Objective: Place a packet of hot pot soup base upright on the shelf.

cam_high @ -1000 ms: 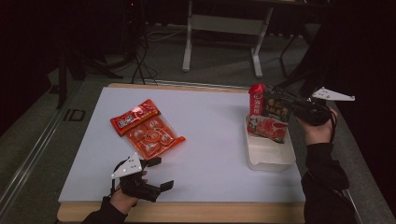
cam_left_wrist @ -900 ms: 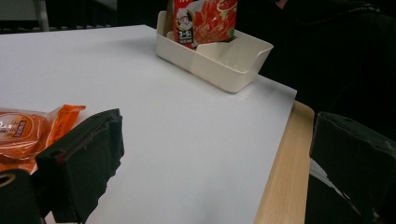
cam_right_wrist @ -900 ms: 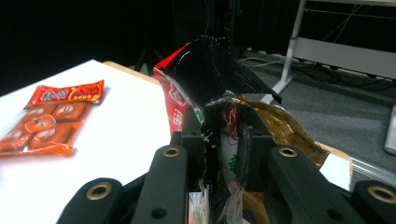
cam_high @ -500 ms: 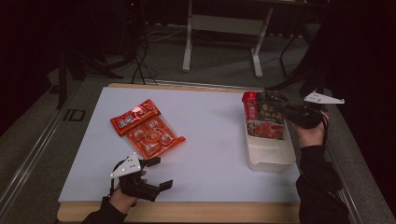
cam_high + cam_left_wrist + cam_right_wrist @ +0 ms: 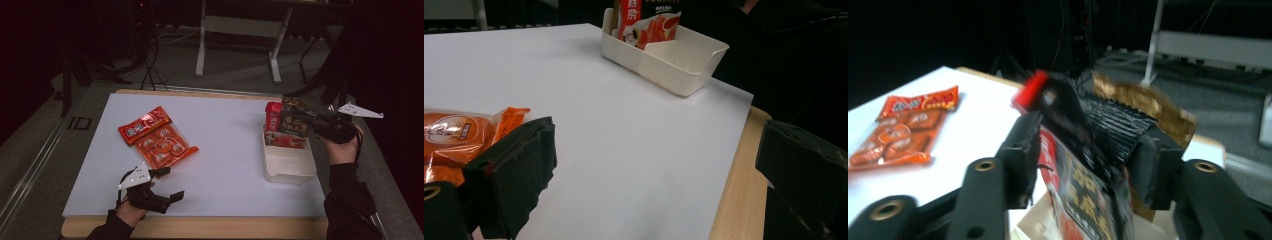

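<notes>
My left gripper (image 5: 165,192) rests near the table's (image 5: 225,150) near-left edge, jaws spread on nothing, parked while the other works. Just beyond it lie two orange snack packets (image 5: 157,140), flat and waiting. At the far right, the dark snack packet (image 5: 295,122) stands upright in the cream bin's (image 5: 290,170) far end, against a red packet (image 5: 273,116). My right gripper (image 5: 320,124) has just been opening, jaws now loose either side of its crinkled black top, letting it settle.
</notes>
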`<move>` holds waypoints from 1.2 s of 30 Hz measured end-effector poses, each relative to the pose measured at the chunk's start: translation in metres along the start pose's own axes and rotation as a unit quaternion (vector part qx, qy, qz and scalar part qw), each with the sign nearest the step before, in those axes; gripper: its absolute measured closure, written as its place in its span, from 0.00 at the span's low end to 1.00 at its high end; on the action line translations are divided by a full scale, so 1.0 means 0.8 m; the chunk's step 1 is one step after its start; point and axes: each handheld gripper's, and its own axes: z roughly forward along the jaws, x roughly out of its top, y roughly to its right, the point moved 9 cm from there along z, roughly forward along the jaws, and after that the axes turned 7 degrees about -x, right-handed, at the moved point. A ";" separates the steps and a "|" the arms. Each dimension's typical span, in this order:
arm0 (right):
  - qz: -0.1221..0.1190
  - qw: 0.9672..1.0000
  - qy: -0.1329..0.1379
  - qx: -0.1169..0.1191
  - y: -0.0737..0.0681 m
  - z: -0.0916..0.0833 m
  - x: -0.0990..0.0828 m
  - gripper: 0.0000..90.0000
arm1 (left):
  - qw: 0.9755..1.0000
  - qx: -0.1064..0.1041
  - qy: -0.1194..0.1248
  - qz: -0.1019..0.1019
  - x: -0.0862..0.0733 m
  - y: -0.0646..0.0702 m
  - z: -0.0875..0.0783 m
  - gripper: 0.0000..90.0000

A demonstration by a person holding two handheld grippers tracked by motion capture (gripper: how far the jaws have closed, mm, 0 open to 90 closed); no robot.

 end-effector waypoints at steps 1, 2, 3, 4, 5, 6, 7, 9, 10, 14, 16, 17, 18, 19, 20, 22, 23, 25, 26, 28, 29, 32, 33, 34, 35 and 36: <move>-0.002 1.000 0.007 0.002 -0.003 -0.005 0.006 0.51 | 1.000 -0.003 0.002 -0.006 0.001 0.000 0.000 0.04; -0.005 1.000 0.014 0.003 -0.008 -0.009 0.012 0.50 | 1.000 -0.001 0.002 -0.008 0.001 -0.001 -0.001 0.04; -0.010 1.000 0.021 0.003 -0.012 -0.014 0.018 0.49 | 1.000 0.002 -0.001 -0.011 0.001 -0.003 -0.002 0.05; -0.014 1.000 0.027 0.004 -0.017 -0.018 0.023 0.46 | 1.000 0.003 -0.004 -0.015 0.001 -0.004 -0.003 0.06; -0.016 0.999 0.032 0.007 -0.023 -0.021 0.027 0.45 | 1.000 0.008 -0.007 -0.020 0.001 -0.005 -0.004 0.06; -0.021 0.999 0.039 0.012 -0.029 -0.024 0.030 0.45 | 1.000 0.012 -0.011 -0.023 0.000 -0.006 -0.005 0.06; -0.025 0.998 0.045 0.020 -0.037 -0.027 0.034 0.42 | 1.000 0.016 -0.012 -0.024 0.000 -0.007 -0.006 0.06; -0.030 0.998 0.050 0.028 -0.050 -0.031 0.038 0.39 | 0.999 0.026 -0.012 -0.022 0.001 -0.009 -0.008 0.06; -0.029 0.998 0.048 0.036 -0.057 -0.032 0.039 0.38 | 0.999 0.026 -0.014 -0.022 0.002 -0.009 -0.009 0.06; -0.026 0.997 0.041 0.057 -0.084 -0.031 0.034 0.28 | 0.999 0.035 -0.014 -0.018 0.005 -0.011 -0.014 0.06; -0.024 0.997 0.040 0.062 -0.095 -0.030 0.030 0.24 | 0.999 0.036 -0.015 -0.014 0.007 -0.012 -0.016 0.06; -0.018 0.997 0.035 0.069 -0.101 -0.029 0.027 0.22 | 0.999 0.038 -0.014 -0.015 0.008 -0.014 -0.017 0.06; -0.015 0.997 0.032 0.074 -0.106 -0.028 0.024 0.18 | 0.999 0.037 -0.016 -0.017 0.008 -0.015 -0.018 0.06; -0.012 0.996 0.029 0.080 -0.112 -0.026 0.020 0.15 | 0.999 0.039 -0.019 -0.019 0.008 -0.016 -0.019 0.06; -0.008 0.996 0.024 0.086 -0.117 -0.024 0.016 0.15 | 0.999 0.041 -0.020 -0.022 0.007 -0.018 -0.019 0.06; -0.008 0.995 0.017 0.096 -0.126 -0.023 0.008 0.16 | 0.999 0.041 -0.021 -0.027 0.007 -0.021 -0.022 0.08; -0.010 0.995 0.016 0.103 -0.132 -0.023 0.004 0.16 | 0.998 0.042 -0.023 -0.029 0.007 -0.022 -0.023 0.08; -0.026 0.994 0.015 0.104 -0.140 -0.023 -0.003 0.17 | 0.998 0.049 -0.025 -0.030 0.007 -0.026 -0.026 0.09; -0.028 0.993 0.018 0.112 -0.145 -0.024 -0.005 0.18 | 0.998 0.049 -0.025 -0.033 0.007 -0.027 -0.028 0.11; -0.027 0.990 0.020 0.133 -0.155 -0.026 -0.009 0.20 | 0.997 0.054 -0.025 -0.037 0.008 -0.031 -0.031 0.12; -0.032 0.991 0.020 0.132 -0.158 -0.026 -0.012 0.20 | 0.997 0.054 -0.027 -0.037 0.009 -0.034 -0.033 0.14; -0.035 0.990 0.018 0.136 -0.168 -0.031 -0.018 0.20 | 0.997 0.063 -0.026 -0.038 0.010 -0.041 -0.040 0.19; -0.038 0.990 0.018 0.137 -0.171 -0.032 -0.021 0.20 | 0.996 0.072 -0.026 -0.035 0.011 -0.045 -0.043 0.24; -0.041 0.990 0.015 0.137 -0.175 -0.033 -0.024 0.20 | 0.996 0.078 -0.025 -0.036 0.013 -0.048 -0.045 0.24; -0.044 0.989 0.013 0.137 -0.178 -0.035 -0.027 0.20 | 0.996 0.081 -0.024 -0.036 0.014 -0.051 -0.048 0.26; -0.045 0.989 0.012 0.140 -0.182 -0.036 -0.029 0.20 | 0.995 0.089 -0.023 -0.033 0.015 -0.055 -0.052 0.32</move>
